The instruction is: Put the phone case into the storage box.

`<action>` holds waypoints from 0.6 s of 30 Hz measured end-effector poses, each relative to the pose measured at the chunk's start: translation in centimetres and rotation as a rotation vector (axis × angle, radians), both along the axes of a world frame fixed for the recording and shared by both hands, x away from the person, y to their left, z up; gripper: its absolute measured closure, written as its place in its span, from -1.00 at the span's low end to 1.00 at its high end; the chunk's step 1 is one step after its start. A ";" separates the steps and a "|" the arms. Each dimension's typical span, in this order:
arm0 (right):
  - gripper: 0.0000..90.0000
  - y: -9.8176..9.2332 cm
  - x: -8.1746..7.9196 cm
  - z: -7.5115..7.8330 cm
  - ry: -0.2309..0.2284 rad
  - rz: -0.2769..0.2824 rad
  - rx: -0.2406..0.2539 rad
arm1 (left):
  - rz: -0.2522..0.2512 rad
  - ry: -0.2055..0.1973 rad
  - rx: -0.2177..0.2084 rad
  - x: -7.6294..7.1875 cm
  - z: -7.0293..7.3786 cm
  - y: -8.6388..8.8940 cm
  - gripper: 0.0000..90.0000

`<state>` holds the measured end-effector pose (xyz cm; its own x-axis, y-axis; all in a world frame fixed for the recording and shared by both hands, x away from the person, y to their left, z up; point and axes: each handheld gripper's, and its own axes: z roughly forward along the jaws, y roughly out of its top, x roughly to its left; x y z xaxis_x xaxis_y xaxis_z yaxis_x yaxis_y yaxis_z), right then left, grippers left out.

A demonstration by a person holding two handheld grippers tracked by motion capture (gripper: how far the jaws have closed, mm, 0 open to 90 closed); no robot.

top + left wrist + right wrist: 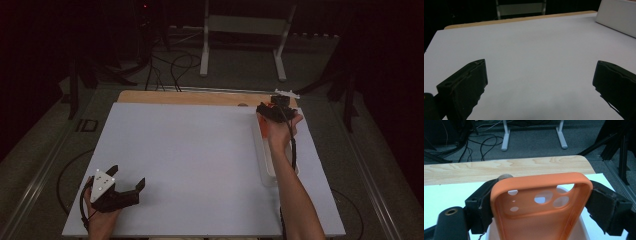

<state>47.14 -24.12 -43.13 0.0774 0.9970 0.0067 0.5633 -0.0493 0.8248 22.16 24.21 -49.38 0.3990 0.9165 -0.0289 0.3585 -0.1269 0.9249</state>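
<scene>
An orange phone case point(536, 220) with camera cut-outs is clamped by its two long sides in my right gripper point(540, 203), its inner side facing the camera. In the high view, my right gripper point(272, 111) is at the far right of the white table point(190, 160), above the far end of a long white tray point(267, 175). My left gripper point(127, 176) rests near the front left corner of the table. In its own view my left gripper point(541, 87) is open with only bare table between the jaws.
A strip of wooden board point(190, 97) runs along the table's far edge. Beyond it are a white stand point(245, 30) and cables on the floor. The white tray point(616, 17) shows at the top right of the left gripper view.
</scene>
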 end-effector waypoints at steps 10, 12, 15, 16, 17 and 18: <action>-0.65 -0.2 0.3 0.0 0.009 0.023 0.005 | -0.002 0.001 0.001 0.0 0.0 0.0 -0.99; -0.66 -0.2 0.4 -0.1 0.010 0.037 0.002 | -0.002 0.001 0.000 0.0 0.0 0.0 -0.99; -0.68 -0.2 0.5 -0.1 0.014 0.053 -0.002 | -0.003 0.002 0.001 0.0 0.0 0.0 -0.99; -0.69 -0.2 0.6 -0.2 0.015 0.051 0.004 | -0.003 0.002 0.001 0.0 0.0 0.0 -0.99; -0.70 -0.3 0.6 -0.3 0.016 0.048 0.010 | -0.003 0.002 0.001 0.0 0.0 0.0 -0.99; -0.71 -0.3 0.7 -0.4 0.019 0.042 0.014 | -0.003 0.002 0.001 0.0 0.0 0.0 -0.99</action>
